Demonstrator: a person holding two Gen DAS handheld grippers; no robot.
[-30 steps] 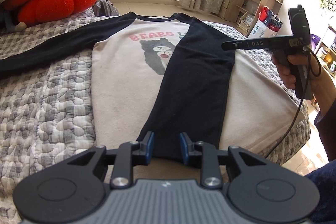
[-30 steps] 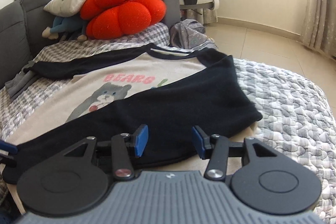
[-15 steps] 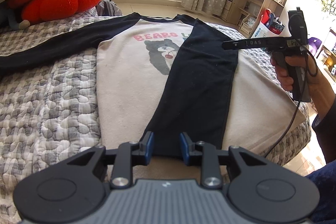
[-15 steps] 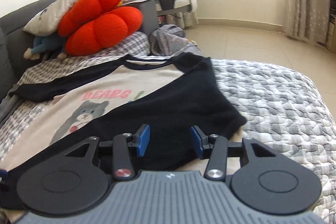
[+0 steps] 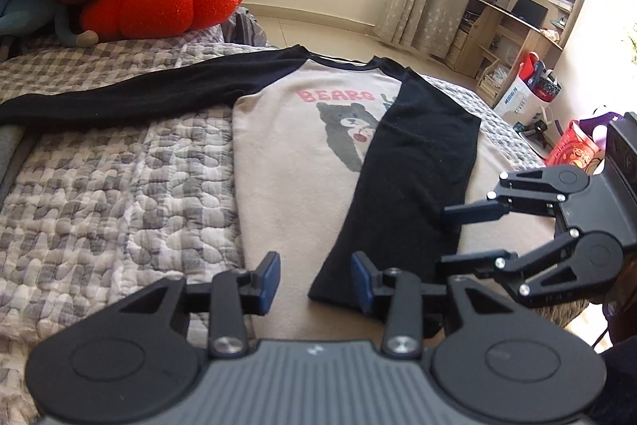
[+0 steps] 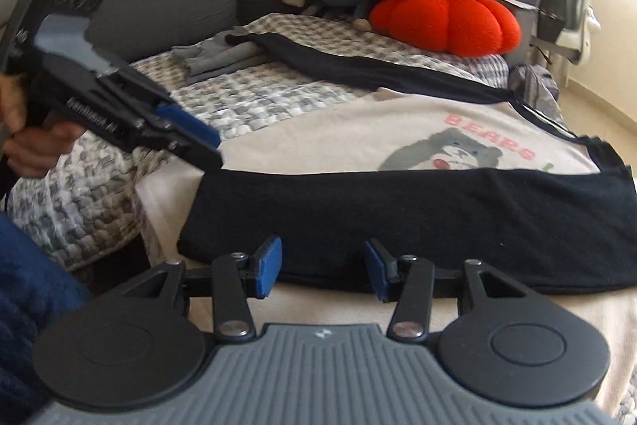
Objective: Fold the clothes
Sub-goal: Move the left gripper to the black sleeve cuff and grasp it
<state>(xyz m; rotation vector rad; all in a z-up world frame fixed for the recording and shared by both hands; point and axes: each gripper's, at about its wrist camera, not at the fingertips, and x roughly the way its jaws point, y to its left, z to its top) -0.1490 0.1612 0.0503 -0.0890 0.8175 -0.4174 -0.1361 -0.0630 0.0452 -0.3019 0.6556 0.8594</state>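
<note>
The cream cotton long-sleeved shirt with black sleeves and a bear print (image 5: 286,162) lies flat on the grey quilted bed (image 5: 111,194), its right black sleeve (image 5: 410,162) already folded down over the body and the other sleeve (image 5: 131,94) stretched out across the quilt. The left claw (image 5: 314,283), whose jaws have just been opening, stands apart and empty above the hem by the folded cuff, and the right claw (image 6: 322,267) hangs open beside that sleeve. To fold well, I'd pinch the outstretched sleeve near its cuff, lay it straight over the body, and smooth it before folding up
</note>
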